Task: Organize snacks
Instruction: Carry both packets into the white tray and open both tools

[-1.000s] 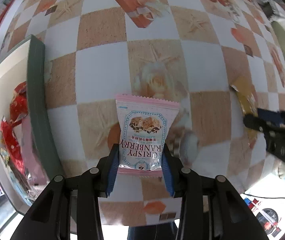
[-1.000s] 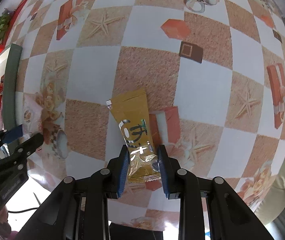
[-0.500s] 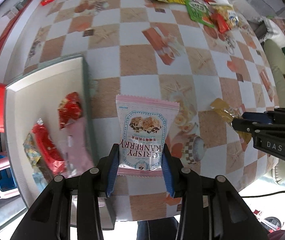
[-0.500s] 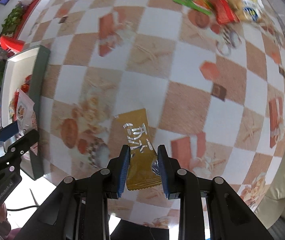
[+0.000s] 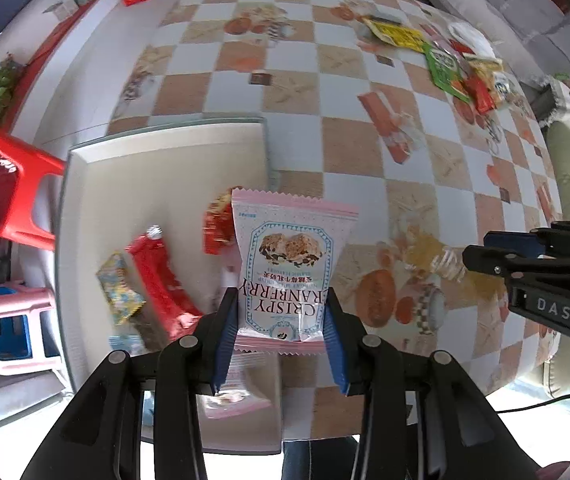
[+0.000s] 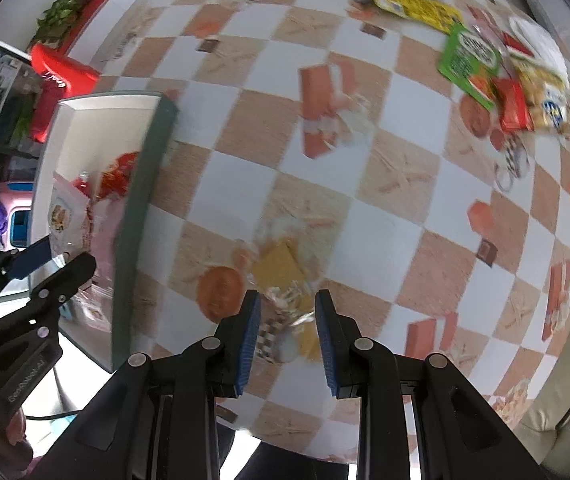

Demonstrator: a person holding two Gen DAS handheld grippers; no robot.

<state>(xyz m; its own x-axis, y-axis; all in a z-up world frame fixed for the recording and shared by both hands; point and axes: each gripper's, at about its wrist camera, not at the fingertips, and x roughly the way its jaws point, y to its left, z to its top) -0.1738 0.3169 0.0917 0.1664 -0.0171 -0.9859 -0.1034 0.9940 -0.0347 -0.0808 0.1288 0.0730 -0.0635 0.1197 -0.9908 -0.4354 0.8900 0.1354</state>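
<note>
My left gripper [image 5: 279,336] is shut on a pink Crispy Cranberry packet [image 5: 285,264] and holds it above the right side of a white tray [image 5: 157,168] with a green rim. Several snacks lie in the tray, among them a red bar [image 5: 161,280]. My right gripper [image 6: 287,332] is shut on a gold wrapper [image 6: 285,276], blurred, above the checkered tablecloth. In the left wrist view the right gripper [image 5: 533,260] shows at the right edge with the gold wrapper [image 5: 433,254]. In the right wrist view the left gripper [image 6: 41,264] is over the tray [image 6: 141,184].
A pile of loose snacks, including a green packet [image 6: 469,60] and a yellow packet [image 6: 417,4], lies at the table's far right. A red stool [image 5: 17,196] and a pink stool [image 5: 13,324] stand left of the table.
Both grippers have lifted and moved left with their packets. The left gripper has gone from beside the tray to over it. The right gripper has followed toward the tray.
</note>
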